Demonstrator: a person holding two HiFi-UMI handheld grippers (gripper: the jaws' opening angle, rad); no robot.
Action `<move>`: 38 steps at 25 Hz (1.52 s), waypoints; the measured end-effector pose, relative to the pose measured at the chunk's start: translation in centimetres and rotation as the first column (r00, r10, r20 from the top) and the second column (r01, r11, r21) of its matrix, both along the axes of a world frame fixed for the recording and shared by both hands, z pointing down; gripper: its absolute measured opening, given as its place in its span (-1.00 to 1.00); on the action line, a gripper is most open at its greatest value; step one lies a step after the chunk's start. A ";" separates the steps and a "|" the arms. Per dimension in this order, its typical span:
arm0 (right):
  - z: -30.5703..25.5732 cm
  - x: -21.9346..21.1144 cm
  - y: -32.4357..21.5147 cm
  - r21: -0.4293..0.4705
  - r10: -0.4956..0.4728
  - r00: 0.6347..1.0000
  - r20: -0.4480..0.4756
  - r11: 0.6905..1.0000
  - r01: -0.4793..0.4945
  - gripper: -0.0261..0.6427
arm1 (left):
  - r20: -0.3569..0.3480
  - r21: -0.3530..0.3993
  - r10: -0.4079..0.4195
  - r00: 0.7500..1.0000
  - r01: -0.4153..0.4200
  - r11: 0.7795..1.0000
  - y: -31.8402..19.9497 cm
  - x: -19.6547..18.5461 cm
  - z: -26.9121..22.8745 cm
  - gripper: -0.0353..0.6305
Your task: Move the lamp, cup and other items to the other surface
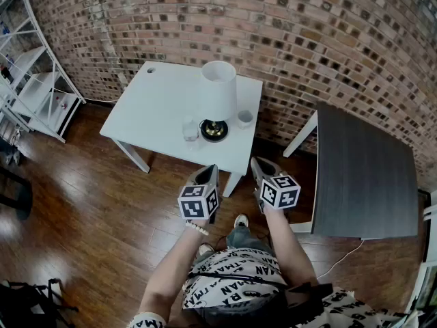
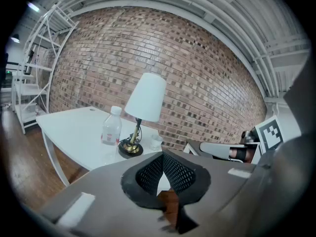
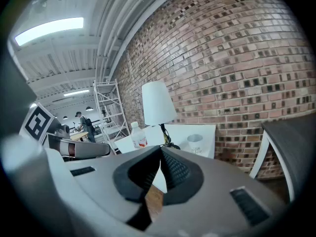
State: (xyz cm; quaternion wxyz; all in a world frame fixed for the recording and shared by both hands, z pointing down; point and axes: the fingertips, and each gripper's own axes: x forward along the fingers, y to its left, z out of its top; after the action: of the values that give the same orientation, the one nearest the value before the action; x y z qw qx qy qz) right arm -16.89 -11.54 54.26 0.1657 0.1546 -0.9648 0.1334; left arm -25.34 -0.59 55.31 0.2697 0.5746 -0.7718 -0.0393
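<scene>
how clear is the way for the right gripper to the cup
Likely yes: the cup stands at the table edge, nothing between it and the right gripper, though its jaws are shut.

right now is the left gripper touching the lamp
Apart. The head view shows the left gripper near the white table's front edge, with bare tabletop between it and the lamp.

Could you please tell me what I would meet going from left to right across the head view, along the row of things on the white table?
metal shelf rack → water bottle → lamp → cup → dark table
</scene>
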 end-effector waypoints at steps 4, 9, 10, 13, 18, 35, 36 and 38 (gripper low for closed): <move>0.2 -0.1 0.1 -0.008 0.007 1.000 0.012 1.000 -0.007 -0.83 | 0.000 0.001 0.007 1.000 -0.007 1.000 -0.1 -0.2 0.0 -0.89; 1.3 0.1 0.8 -0.014 0.020 1.000 0.012 1.000 -0.020 -0.83 | -0.013 -0.005 0.022 1.000 -0.022 1.000 0.3 0.1 0.6 -0.89; 1.7 0.1 0.8 -0.017 0.023 1.000 0.007 1.000 -0.023 -0.83 | -0.017 -0.010 0.027 0.999 -0.027 1.000 0.4 0.2 0.8 -0.89; 2.5 -0.1 -0.5 -0.021 0.046 0.999 -0.006 0.999 -0.046 -0.80 | -0.025 -0.026 0.040 0.999 -0.041 0.999 0.0 0.5 1.5 -0.89; 4.1 -1.7 -5.2 -0.040 0.070 0.997 -0.031 0.997 -0.071 -0.06 | -0.023 -0.043 0.039 0.999 -0.040 0.998 -2.5 0.0 2.1 -0.89; 11.5 -12.8 -17.2 0.067 -0.062 0.980 -0.189 0.995 0.076 0.40 | -0.029 -0.114 0.005 1.000 -0.008 0.993 -13.1 -3.0 7.6 -0.89; 12.0 -13.2 -17.7 0.068 -0.066 0.979 -0.192 0.994 0.080 0.40 | -0.028 -0.119 0.001 1.000 -0.004 0.993 -13.5 -3.2 8.0 -0.89; 13.0 -14.0 -18.5 0.067 -0.075 0.977 -0.198 0.994 0.090 0.40 | -0.030 -0.128 -0.012 0.999 0.008 0.992 -14.3 -3.6 8.7 -0.89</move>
State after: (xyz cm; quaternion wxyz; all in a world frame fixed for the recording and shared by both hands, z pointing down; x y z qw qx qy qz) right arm -30.89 -30.03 67.30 0.2589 0.1331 -0.9538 0.0739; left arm -28.98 -14.85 64.01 0.3176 0.5517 -0.7712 0.0002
